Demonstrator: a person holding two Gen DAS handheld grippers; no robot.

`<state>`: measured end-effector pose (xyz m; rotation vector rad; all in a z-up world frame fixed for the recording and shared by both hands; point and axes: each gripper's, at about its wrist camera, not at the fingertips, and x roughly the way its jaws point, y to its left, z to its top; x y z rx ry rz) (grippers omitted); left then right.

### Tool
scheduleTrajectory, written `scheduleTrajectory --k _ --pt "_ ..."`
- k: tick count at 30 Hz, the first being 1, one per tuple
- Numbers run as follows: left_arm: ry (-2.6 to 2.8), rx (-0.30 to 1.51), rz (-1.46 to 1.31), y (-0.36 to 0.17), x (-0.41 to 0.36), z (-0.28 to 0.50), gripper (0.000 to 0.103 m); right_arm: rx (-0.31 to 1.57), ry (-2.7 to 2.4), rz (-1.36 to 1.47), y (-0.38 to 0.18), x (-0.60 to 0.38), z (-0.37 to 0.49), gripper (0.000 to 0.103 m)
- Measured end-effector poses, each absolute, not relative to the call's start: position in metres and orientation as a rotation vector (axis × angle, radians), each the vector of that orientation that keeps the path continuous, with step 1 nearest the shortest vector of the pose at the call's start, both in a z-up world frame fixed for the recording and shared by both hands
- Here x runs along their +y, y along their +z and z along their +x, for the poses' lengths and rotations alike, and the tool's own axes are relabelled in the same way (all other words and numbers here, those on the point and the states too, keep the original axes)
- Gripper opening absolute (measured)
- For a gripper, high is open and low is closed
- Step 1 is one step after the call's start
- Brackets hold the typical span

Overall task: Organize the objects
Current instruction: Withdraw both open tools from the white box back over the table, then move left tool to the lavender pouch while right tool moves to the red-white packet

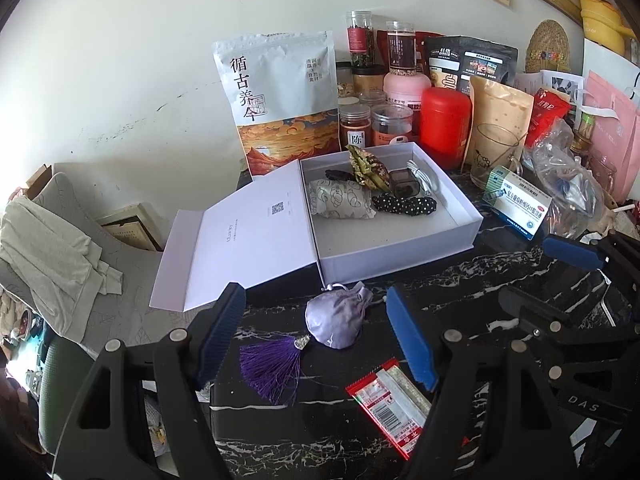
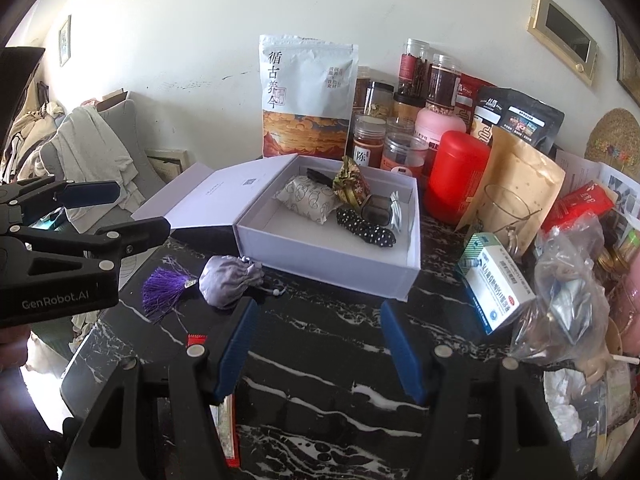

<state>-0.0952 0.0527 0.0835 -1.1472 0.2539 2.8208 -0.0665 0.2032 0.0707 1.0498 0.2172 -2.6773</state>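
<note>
On the black marbled desk point(image 1: 460, 280), against the wall, a row of tall pouches point(image 1: 280, 100) and jars point(image 1: 394, 124) stands upright at the back, probably pushed there to keep the front free for sorting. Just before them lies a white box point(image 1: 400, 256) with its hinged lid point(image 1: 240, 240) folded flat to the left, so the tray stays reachable from above. Small things are gathered at its far end: a patterned pillow pouch point(image 1: 340, 200), a gold-green pouch point(image 1: 366, 166), a spotted black band point(image 1: 404, 204), a dark little case point(image 1: 404, 184) and a white cable point(image 1: 420, 172); the near half is bare, room for more. Right of the box a medicine carton point(image 1: 516, 204) leans tilted beside a crumpled plastic bag point(image 1: 568, 188). Apart from the box, near its front wall, a lilac drawstring pouch point(image 1: 336, 320) with a purple tassel point(image 1: 272, 368) lies on the desk, and nearer still a red sachet point(image 1: 388, 404); both likely wait to go in. The left gripper point(image 1: 316, 332) hangs with its fingers point(image 1: 410, 336) spread on either side of the lilac pouch, not touching it, seemingly lined up to pick it. The right gripper point(image 2: 316, 348) hovers over bare desk, fingers point(image 2: 402, 356) released, holding nothing
</note>
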Motion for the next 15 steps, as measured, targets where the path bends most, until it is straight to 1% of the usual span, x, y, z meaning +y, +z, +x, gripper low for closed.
scheduleTrajectory --k 15 --pt "2.781 0.230 -1.230 0.037 0.027 -0.058 0.072 0.225 -2.568 1.128 0.022 0.178 -0.037 0.064"
